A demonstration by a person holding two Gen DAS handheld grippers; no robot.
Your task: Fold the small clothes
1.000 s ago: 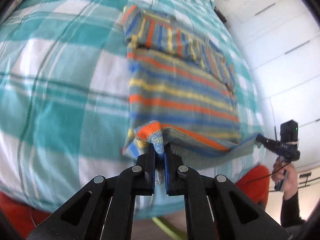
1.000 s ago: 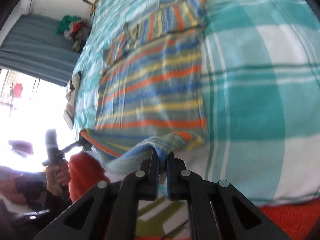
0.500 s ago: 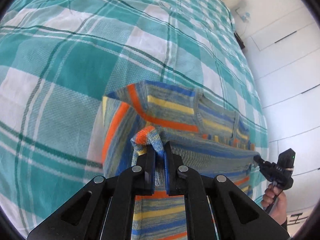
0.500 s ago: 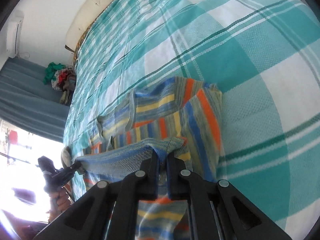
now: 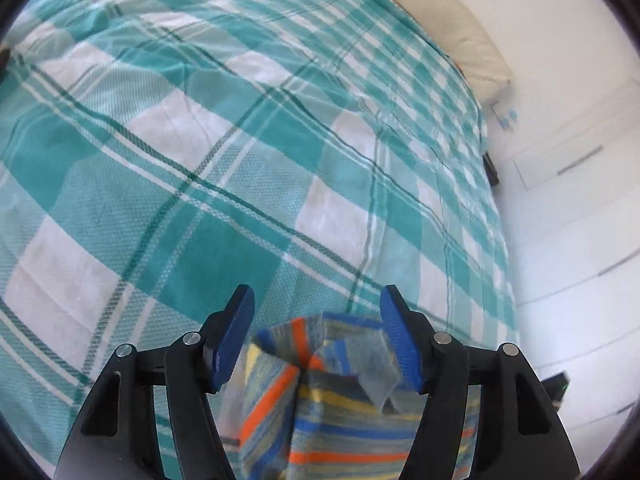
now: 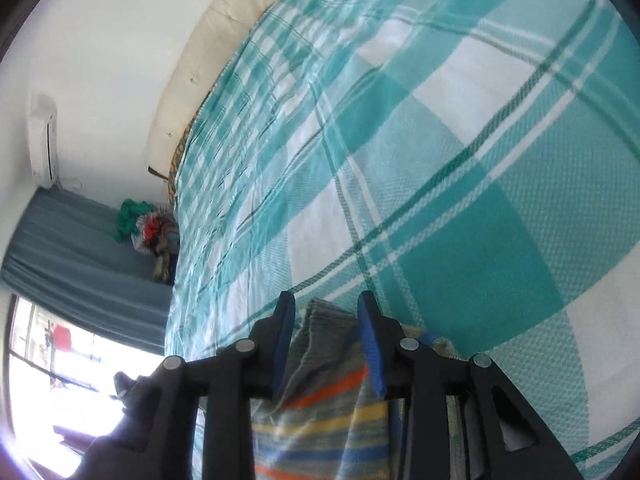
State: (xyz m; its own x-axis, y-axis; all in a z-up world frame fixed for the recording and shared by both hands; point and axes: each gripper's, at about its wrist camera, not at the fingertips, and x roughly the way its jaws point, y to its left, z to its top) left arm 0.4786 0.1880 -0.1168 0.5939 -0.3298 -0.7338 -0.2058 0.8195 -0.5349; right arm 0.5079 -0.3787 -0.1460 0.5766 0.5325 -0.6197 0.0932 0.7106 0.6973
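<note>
A small striped knit garment (image 5: 332,408) in grey, blue, yellow and orange lies folded over on the teal and white plaid bedspread (image 5: 224,168). In the left wrist view its upper edge sits low between the jaws of my left gripper (image 5: 316,316), which stands wide open above it. In the right wrist view the garment (image 6: 320,400) lies between the jaws of my right gripper (image 6: 326,312), which is open with a narrower gap. Neither gripper holds the cloth.
A cream headboard cushion (image 5: 452,20) lines the far end of the bed (image 6: 440,160). White wardrobe doors (image 5: 580,200) stand to the right. A pile of clothes (image 6: 148,232) sits by a blue curtain (image 6: 72,256) and a bright window (image 6: 60,360).
Both grippers carried the garment's lower edge forward over its upper part, then opened and let the cloth go. It now lies folded in half.
</note>
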